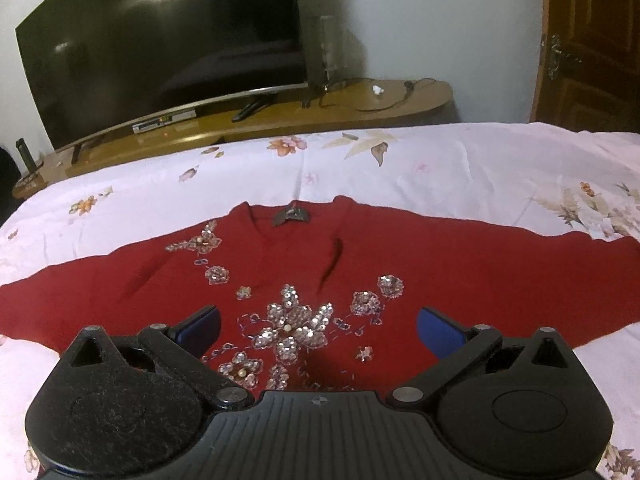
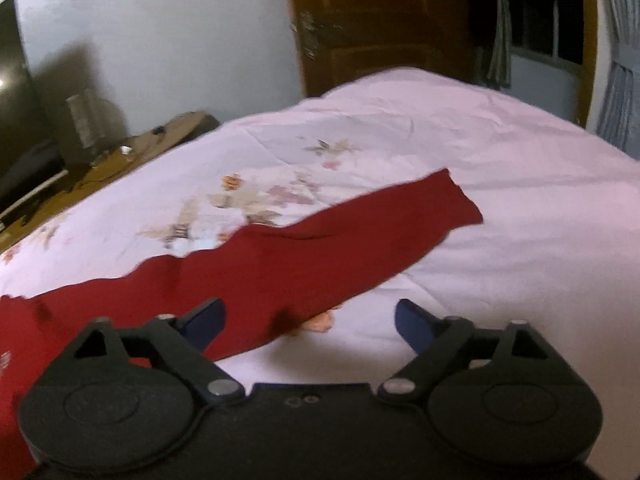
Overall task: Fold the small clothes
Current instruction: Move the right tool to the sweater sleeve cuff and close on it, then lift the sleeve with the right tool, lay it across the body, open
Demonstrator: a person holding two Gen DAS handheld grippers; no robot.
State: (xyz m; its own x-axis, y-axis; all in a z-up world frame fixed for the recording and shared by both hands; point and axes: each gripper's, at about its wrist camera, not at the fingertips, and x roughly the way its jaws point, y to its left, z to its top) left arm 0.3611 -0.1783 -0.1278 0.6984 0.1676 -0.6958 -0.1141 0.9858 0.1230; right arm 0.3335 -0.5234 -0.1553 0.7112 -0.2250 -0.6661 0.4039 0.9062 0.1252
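Observation:
A dark red sweater (image 1: 440,264) with sequin flowers (image 1: 296,324) lies flat, front up, on the bed, both sleeves spread sideways and its neck label (image 1: 291,216) at the far side. My left gripper (image 1: 318,326) is open and empty, hovering over the sweater's lower front. In the right wrist view the right sleeve (image 2: 320,256) stretches out toward its cuff (image 2: 456,200). My right gripper (image 2: 310,322) is open and empty, above the sleeve's near edge.
The bed is covered by a pale pink floral sheet (image 1: 460,168). Behind it stands a low wooden TV stand (image 1: 320,112) with a large TV (image 1: 160,48), cables and small items. A wooden door (image 2: 380,20) is beyond the bed.

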